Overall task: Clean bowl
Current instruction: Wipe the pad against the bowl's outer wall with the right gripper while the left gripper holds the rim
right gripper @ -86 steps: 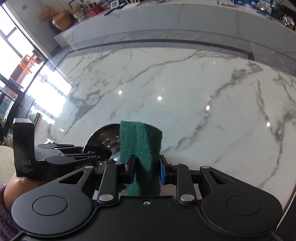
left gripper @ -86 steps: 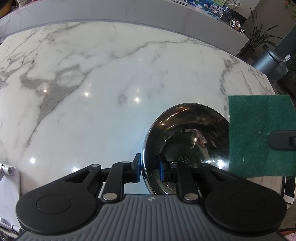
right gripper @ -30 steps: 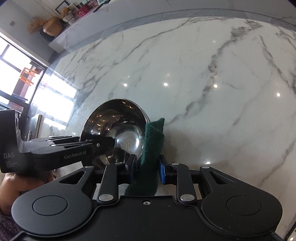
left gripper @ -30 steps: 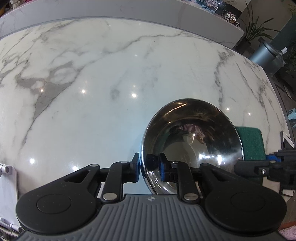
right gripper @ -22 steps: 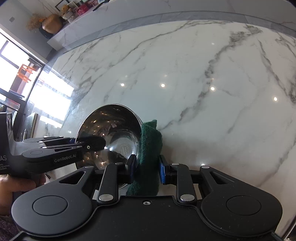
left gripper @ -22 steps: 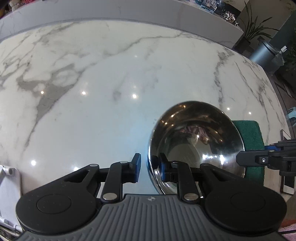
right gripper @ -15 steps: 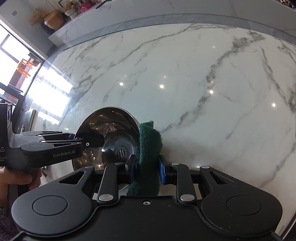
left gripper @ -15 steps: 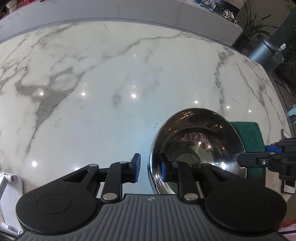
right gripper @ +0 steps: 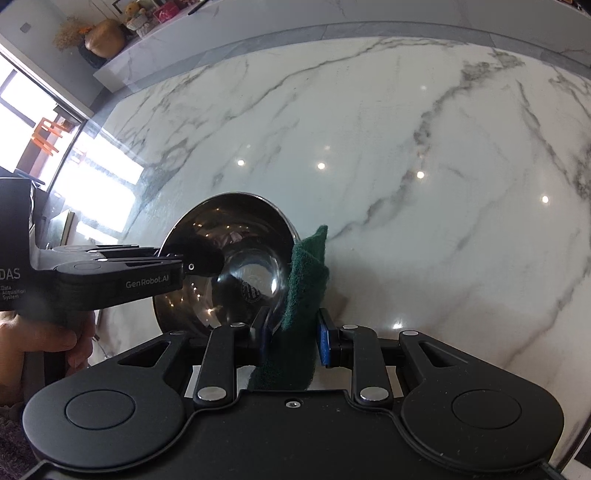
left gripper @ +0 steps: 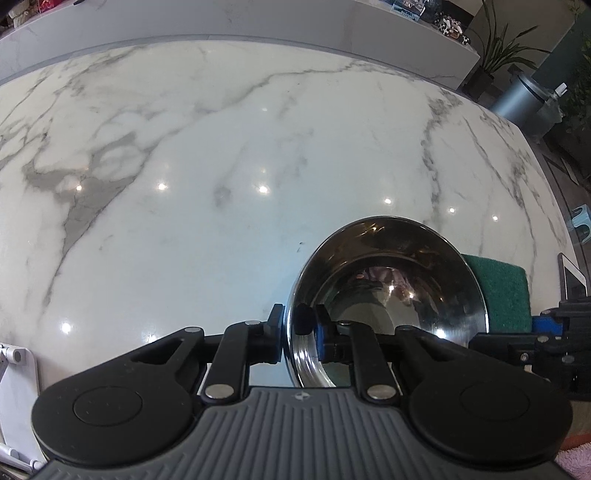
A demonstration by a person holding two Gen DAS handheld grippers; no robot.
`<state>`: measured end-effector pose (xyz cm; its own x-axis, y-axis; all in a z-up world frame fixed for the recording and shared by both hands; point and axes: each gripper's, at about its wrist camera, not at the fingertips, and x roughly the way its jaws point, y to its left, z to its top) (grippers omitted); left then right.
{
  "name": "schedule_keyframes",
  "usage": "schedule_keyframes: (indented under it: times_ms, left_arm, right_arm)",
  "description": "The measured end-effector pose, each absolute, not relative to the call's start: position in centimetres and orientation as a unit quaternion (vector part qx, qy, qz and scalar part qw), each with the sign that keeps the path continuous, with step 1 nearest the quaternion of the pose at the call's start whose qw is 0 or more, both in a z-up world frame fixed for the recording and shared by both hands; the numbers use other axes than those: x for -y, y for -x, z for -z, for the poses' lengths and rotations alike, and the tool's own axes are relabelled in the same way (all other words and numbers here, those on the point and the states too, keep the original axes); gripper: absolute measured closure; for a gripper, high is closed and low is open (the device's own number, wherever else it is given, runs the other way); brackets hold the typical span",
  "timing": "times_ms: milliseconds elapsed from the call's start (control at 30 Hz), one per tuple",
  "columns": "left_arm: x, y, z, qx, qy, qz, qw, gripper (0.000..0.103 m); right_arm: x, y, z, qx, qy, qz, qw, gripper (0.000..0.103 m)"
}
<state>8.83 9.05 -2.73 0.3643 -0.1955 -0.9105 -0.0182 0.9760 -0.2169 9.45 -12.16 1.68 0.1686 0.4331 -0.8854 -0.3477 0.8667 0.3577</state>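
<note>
A shiny steel bowl [left gripper: 391, 280] is tilted up over the marble countertop [left gripper: 184, 184], its hollow facing both cameras. My left gripper [left gripper: 299, 332] is shut on the bowl's near rim, one finger outside and one inside. In the right wrist view the same bowl [right gripper: 236, 266] shows with the left gripper [right gripper: 199, 266] clamped on its left edge. My right gripper [right gripper: 291, 332] is shut on a folded green scouring pad [right gripper: 306, 280], which lies against the bowl's right outer rim. The pad [left gripper: 498, 291] peeks out behind the bowl in the left wrist view.
A raised marble ledge [left gripper: 258, 18] with small ornaments runs along the back. A grey bin [left gripper: 524, 99] and a potted plant [left gripper: 495, 51] stand beyond the counter's right end. A hand [right gripper: 48, 339] holds the left gripper. Bright windows [right gripper: 29, 110] are at left.
The pad came down from above the bowl to its right outer rim and now sits lower against it. The left gripper kept its hold on the rim; the bowl tilted slightly.
</note>
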Motion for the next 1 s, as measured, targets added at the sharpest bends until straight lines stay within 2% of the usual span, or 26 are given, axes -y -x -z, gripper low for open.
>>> schedule_keyframes:
  times_ms: [467, 1000]
  left_arm:
    - [-8.7, -7.9, 2.9, -0.586, 0.097, 0.094, 0.799, 0.088]
    - [-8.9, -8.5, 3.0, -0.568, 0.110, 0.076, 0.812, 0.088]
  right_arm:
    - [13.4, -11.9, -1.6, -0.591, -0.041, -0.228, 0.773, 0.079]
    - [13.2, -11.8, -1.7, -0.588, -0.027, -0.235, 0.774, 0.079]
